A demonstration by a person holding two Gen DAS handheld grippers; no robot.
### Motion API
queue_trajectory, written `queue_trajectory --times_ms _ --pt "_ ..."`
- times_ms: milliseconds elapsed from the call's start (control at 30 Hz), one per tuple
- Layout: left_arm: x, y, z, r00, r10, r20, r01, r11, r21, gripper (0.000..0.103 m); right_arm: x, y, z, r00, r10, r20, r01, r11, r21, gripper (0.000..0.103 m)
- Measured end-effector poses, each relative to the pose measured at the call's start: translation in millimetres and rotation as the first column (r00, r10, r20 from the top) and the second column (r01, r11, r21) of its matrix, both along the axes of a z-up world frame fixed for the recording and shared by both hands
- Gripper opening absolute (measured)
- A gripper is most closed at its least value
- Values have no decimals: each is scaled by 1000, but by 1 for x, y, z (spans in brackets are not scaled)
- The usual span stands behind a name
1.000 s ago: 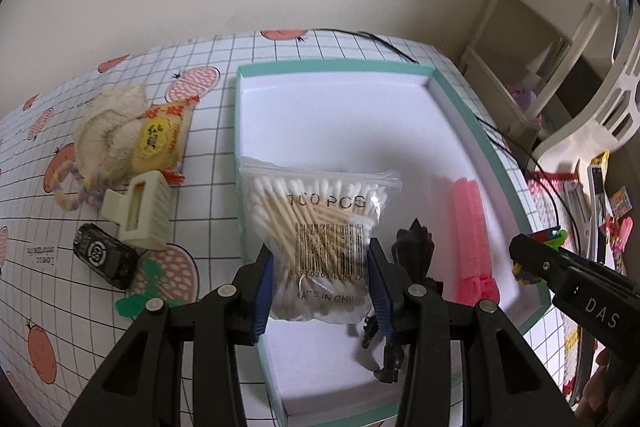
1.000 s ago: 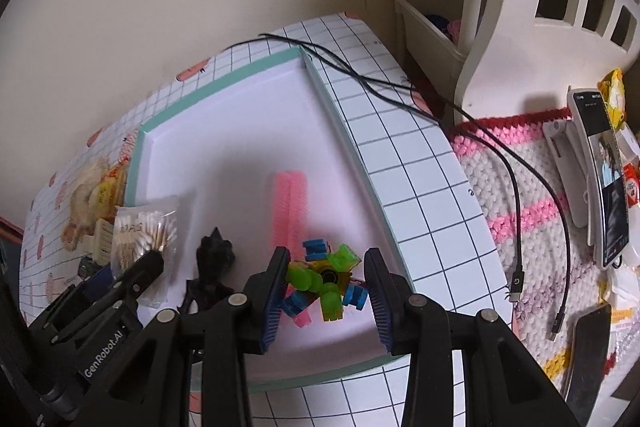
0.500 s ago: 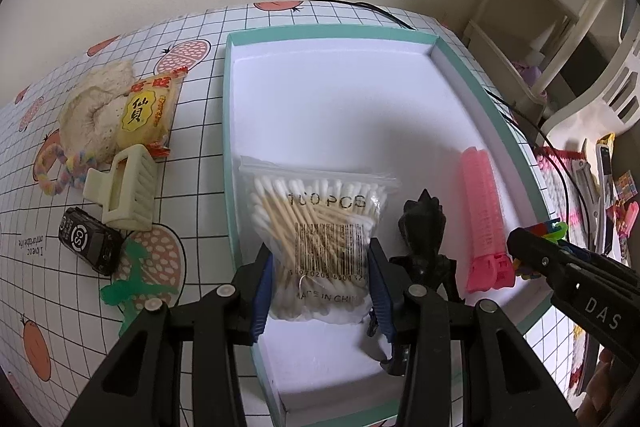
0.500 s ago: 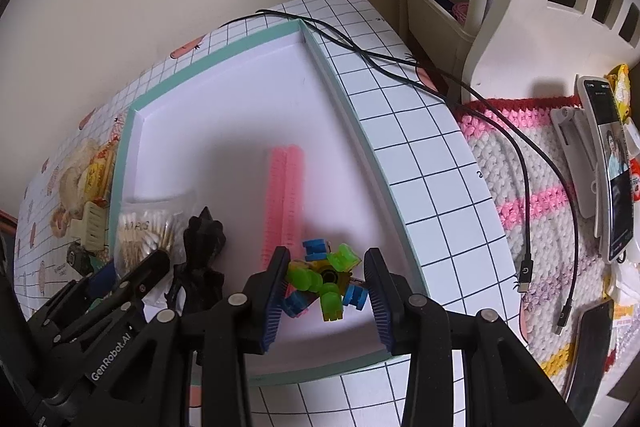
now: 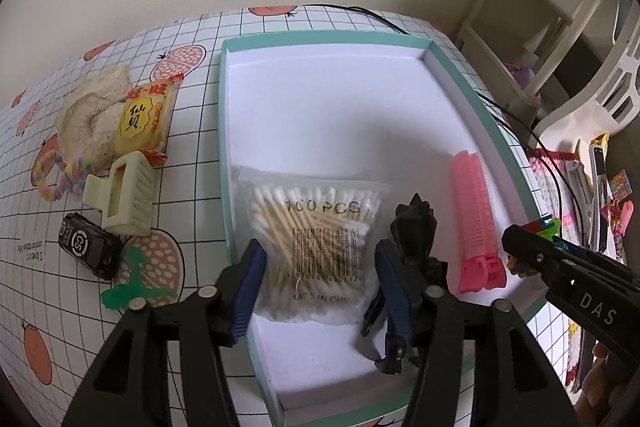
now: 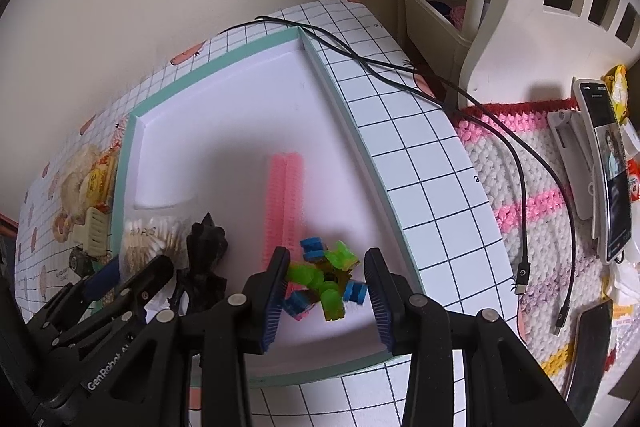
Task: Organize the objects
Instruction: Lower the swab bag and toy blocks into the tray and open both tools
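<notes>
Left hand-held gripper (image 5: 320, 279) spread around cotton swab bag (image 5: 316, 251); right hand-held gripper (image 6: 326, 293) spread around block toy (image 6: 326, 281) (contact unclear). Black figure (image 5: 414, 235) partly hidden, lower centre.

"100 PCS" on cotton swab bag (image 5: 316, 239)

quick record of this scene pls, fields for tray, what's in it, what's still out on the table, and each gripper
tray: teal-rimmed white tray on the checked table
in tray: cotton swab bag, black figure, pink hair roller, green and blue toy
outside tray, to its left: cream hair clip, black toy car, yellow snack packet, fluffy cream item
left gripper: open, fingers either side of the swab bag
right gripper: open, fingers either side of the toy
</notes>
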State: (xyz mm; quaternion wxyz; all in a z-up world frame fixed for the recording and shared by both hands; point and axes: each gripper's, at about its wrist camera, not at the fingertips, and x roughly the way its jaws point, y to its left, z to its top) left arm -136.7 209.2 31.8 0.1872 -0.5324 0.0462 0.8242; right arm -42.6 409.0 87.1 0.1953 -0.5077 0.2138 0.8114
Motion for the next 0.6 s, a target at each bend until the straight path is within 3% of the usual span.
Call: queue_trajectory --times_ms 600 --pt "1 -13 31 996 37 -79 -34 998 50 61 -2 -8 21 997 26 -73 -25 1000 19 46"
